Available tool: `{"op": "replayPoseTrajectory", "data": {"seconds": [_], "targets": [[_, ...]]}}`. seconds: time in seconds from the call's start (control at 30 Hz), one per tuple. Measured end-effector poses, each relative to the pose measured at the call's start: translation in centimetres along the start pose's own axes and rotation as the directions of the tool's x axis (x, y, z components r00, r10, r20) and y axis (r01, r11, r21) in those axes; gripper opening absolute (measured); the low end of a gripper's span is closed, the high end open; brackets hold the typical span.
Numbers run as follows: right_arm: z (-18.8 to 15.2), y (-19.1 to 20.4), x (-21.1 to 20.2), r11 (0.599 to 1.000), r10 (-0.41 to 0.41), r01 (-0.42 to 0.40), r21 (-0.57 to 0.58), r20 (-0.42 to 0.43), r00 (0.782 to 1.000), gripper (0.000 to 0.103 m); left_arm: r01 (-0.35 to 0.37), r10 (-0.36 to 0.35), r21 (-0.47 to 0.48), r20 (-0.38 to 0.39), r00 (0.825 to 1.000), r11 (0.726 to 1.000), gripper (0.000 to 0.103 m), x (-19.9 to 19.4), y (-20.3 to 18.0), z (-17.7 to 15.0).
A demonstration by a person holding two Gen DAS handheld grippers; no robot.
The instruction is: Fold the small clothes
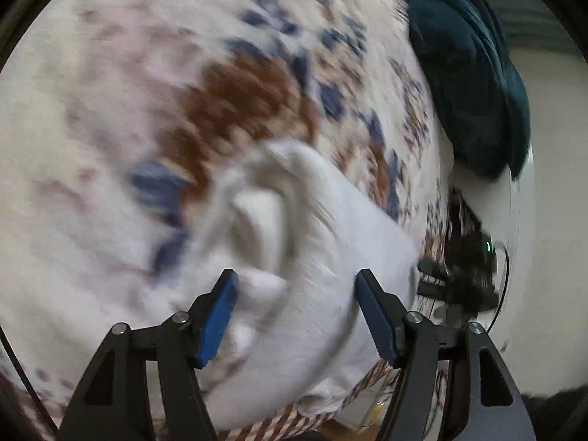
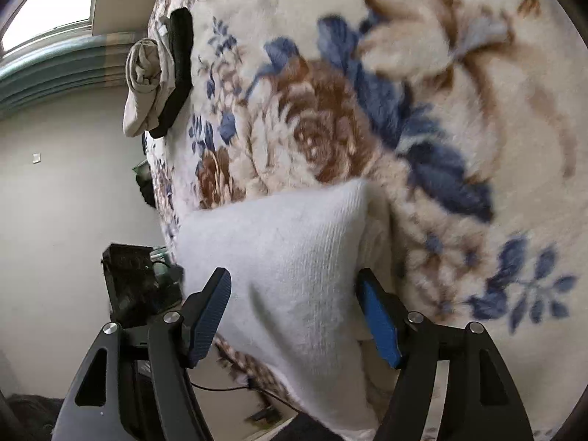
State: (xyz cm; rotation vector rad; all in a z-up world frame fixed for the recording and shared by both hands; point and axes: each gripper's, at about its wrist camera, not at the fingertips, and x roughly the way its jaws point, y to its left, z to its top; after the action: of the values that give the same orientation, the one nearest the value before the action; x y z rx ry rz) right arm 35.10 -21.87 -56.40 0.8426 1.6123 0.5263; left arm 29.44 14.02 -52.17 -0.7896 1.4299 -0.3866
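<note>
At the far left of the right wrist view a small stack of finished pieces is seen at the far edge of the cream plush blanket with brown roses and blue leaves (image 2: 459, 117): a rolled beige cloth bundle (image 2: 145, 84) lies touching a flat black folded garment (image 2: 178, 70), so part of the task is judged to be done, though how many pieces remain cannot be told. The piece now in hand is a small white ribbed knit garment (image 2: 290, 257), laid on the blanket near its edge, directly in front of both grippers. In the right wrist view it is presented as a smooth, flat panel with fine vertical ribbing and a squared upper corner, which suggests that at least one fold has been made. The right gripper (image 2: 294, 312) is held wide apart, its blue-padded fingers (image 2: 378, 327) straddling the white panel without any cloth being pinched. In the left wrist view, blurred by motion, the same white garment (image 1: 312, 275) is shown thicker, with rounded, rumpled ridges at its far end, so the fold there is judged unfinished and in need of smoothing. The left gripper (image 1: 294, 312) is likewise spread wide, nothing being held between its fingers. At the right of that view a dark teal plush cloth (image 1: 474, 84) is heaped beside the blanket
</note>
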Motion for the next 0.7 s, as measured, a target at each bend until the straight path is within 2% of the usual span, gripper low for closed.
{"op": "replayPoseTrajectory", "data": {"seconds": [0.07, 0.13, 0.2, 0.23, 0.27, 0.3, 0.33, 0.37, 0.4, 0.47, 0.53, 0.6, 0.67, 0.7], "targets": [[0.0, -0.8, 1.5, 1.0, 0.012, -0.012, 0.007, -0.031, 0.999, 0.072, 0.004, -0.005, 0.047, 0.022, 1.0, 0.999, 0.063, 1.9, -0.9, -0.9], [-0.1, -1.3, 3.0, 0.999, 0.027, -0.027, 0.041, -0.009, 1.0, 0.07, 0.091, -0.091, -0.021, 0.014, 0.996, 0.996, 0.062, 3.7, -0.1, -1.1], [-0.4, -1.4, 3.5, 0.992, 0.083, -0.084, 0.093, 0.014, 0.996, 0.064, 0.219, -0.218, -0.069, 0.019, 0.976, 0.973, 0.061, 3.6, 0.3, -0.8], [-0.6, -1.1, 3.3, 0.987, 0.121, -0.123, 0.102, 0.024, 0.992, 0.06, 0.314, -0.312, -0.1, 0.034, 0.949, 0.944, 0.061, 3.2, 1.0, -0.7], [-0.8, -1.2, 3.0, 0.977, 0.178, -0.18, 0.112, 0.025, 0.984, 0.054, 0.401, -0.399, -0.149, 0.047, 0.916, 0.904, 0.055, 3.0, 1.8, -0.7], [-1.0, -1.9, 2.6, 0.96, 0.241, -0.243, 0.141, 0.036, 0.97, 0.053, 0.463, -0.458, -0.233, 0.076, 0.886, 0.855, 0.051, 3.1, 4.3, -1.0], [-1.1, -3.0, 2.2, 0.941, 0.283, -0.288, 0.18, 0.055, 0.958, 0.053, 0.426, -0.426, -0.258, 0.059, 0.903, 0.867, 0.051, 3.5, 5.7, -1.1], [-1.1, -3.9, 2.0, 0.943, 0.264, -0.27, 0.195, 0.057, 0.963, 0.053, 0.375, -0.381, -0.248, 0.026, 0.924, 0.893, 0.051, 3.7, 6.5, -1.0], [-1.0, -4.7, 2.0, 0.962, 0.194, -0.198, 0.188, 0.041, 0.98, 0.053, 0.359, -0.367, -0.218, 0.002, 0.93, 0.908, 0.052, 3.6, 6.5, -0.9], [-1.1, -4.6, 2.3, 0.97, 0.175, -0.173, 0.17, 0.005, 0.985, 0.06, 0.302, -0.31, -0.141, -0.033, 0.95, 0.943, 0.055, 2.6, 4.9, -0.8], [-1.1, -3.3, 1.8, 0.983, 0.138, -0.135, 0.125, -0.018, 0.99, 0.064, 0.233, -0.238, -0.08, -0.067, 0.969, 0.969, 0.06, 1.2, 3.0, -0.8], [-1.1, -2.2, 1.1, 0.993, 0.093, -0.091, 0.074, -0.027, 0.995, 0.071, 0.194, -0.195, -0.027, -0.049, 0.98, 0.981, 0.067, -0.7, 1.8, -0.9], [-1.2, -1.6, 0.4, 0.996, 0.077, -0.077, 0.035, -0.011, 0.997, 0.088, 0.161, -0.161, -0.003, -0.016, 0.987, 0.987, 0.069, -1.9, 1.5, -1.0], [-1.3, -1.5, 0.2, 0.997, 0.077, -0.077, 0.022, -0.007, 0.997, 0.089, 0.155, -0.155, -0.009, 0.006, 0.988, 0.988, 0.069, -2.2, 1.7, -0.8]]}}
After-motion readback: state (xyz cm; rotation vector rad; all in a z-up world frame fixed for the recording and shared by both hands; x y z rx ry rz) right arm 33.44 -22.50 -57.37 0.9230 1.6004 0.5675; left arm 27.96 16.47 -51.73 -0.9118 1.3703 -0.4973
